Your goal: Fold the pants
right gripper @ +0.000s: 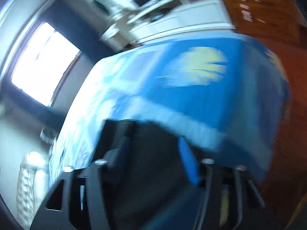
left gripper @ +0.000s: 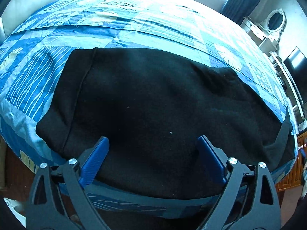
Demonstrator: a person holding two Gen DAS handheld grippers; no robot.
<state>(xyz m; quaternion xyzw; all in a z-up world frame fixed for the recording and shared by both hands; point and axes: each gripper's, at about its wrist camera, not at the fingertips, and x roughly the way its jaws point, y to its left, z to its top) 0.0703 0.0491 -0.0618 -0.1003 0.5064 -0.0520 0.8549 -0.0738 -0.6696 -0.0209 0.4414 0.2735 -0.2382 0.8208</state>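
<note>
We see the black pants (left gripper: 153, 105) lying folded and fairly flat on the blue patterned bed (left gripper: 134, 23), just ahead of our left claw (left gripper: 153, 143), whose blue fingers (left gripper: 96, 159) are spread wide. Our right claw (right gripper: 153, 147) is blurred, apparently spread, with dark fabric ahead.

Black gripper (left gripper: 153, 141) frame, blue pads (left gripper: 96, 157), silver screws (left gripper: 73, 161)
</note>
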